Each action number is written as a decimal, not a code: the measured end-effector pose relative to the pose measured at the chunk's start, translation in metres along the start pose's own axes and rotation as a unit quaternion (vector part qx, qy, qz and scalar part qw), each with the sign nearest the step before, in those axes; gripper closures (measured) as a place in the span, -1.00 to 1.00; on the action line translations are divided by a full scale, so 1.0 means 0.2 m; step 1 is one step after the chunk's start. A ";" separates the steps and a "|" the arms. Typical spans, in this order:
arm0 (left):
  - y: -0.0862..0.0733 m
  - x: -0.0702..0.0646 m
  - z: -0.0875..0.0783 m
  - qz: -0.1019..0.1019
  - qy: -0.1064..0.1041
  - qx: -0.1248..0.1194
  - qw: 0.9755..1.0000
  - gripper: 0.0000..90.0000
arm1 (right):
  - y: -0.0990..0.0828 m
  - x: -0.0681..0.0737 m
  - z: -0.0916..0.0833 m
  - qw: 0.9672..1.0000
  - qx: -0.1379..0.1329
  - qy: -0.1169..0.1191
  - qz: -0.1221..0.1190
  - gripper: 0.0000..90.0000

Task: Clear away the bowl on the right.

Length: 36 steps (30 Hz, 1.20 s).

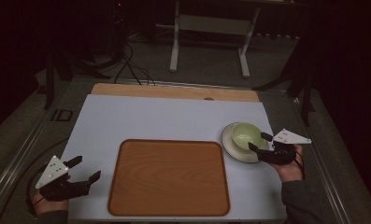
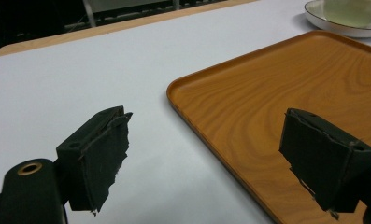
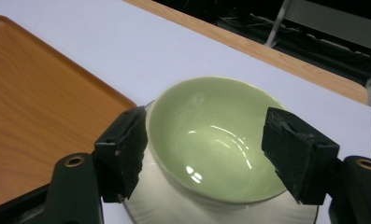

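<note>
Glossy ceramic bowl (image 3: 216, 140), wood-grain tray (image 1: 169, 177)

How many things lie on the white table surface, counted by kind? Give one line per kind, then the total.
Wooden tray: 1
Green bowl: 1
White plate under the bowl: 1
Total: 3

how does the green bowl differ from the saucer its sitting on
The green bowl is deep with steep walls; the saucer is shallow and nearly flat.
The bowl is pale green; the saucer is off-white with a thin dark line at its rim.
The bowl stands on top, between the open jaws of the right tool; the saucer lies on the white table cover, spreading wider than the bowl.
Both are round and glossy, and the bowl holds nothing.
</note>
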State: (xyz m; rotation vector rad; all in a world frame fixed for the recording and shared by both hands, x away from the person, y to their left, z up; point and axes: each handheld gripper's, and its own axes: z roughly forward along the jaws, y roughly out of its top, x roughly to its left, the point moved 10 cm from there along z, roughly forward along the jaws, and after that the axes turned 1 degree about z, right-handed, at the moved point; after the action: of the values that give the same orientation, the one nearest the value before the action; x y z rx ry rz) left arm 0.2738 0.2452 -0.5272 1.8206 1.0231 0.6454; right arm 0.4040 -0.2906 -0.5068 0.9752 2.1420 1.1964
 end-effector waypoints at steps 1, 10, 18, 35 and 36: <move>0.00 0.00 0.00 -0.001 0.000 0.000 1.000 -0.66 | 0.00 -0.01 0.00 1.000 0.001 -0.001 0.000 -0.34; 0.00 0.00 0.00 -0.001 0.003 -0.002 1.000 -0.66 | 0.00 -0.07 0.06 1.000 0.012 -0.007 0.008 -0.35; 0.00 0.01 0.00 -0.001 0.004 -0.003 1.000 -0.66 | 0.00 -0.12 0.11 1.000 0.017 -0.013 0.015 -0.34; 0.00 0.01 0.00 -0.001 0.004 -0.005 1.000 -0.66 | -0.07 -0.23 0.22 0.997 0.041 -0.024 0.066 -0.45; 0.00 0.01 0.00 -0.001 0.004 -0.005 1.000 -0.66 | -0.07 -0.24 0.23 0.996 0.043 -0.025 0.068 -0.45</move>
State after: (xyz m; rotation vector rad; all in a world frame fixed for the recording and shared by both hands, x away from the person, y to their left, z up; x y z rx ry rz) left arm 0.2747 0.2466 -0.5262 1.8092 1.0258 0.6568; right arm 0.4611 -0.3095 -0.5372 1.1932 2.1322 1.1367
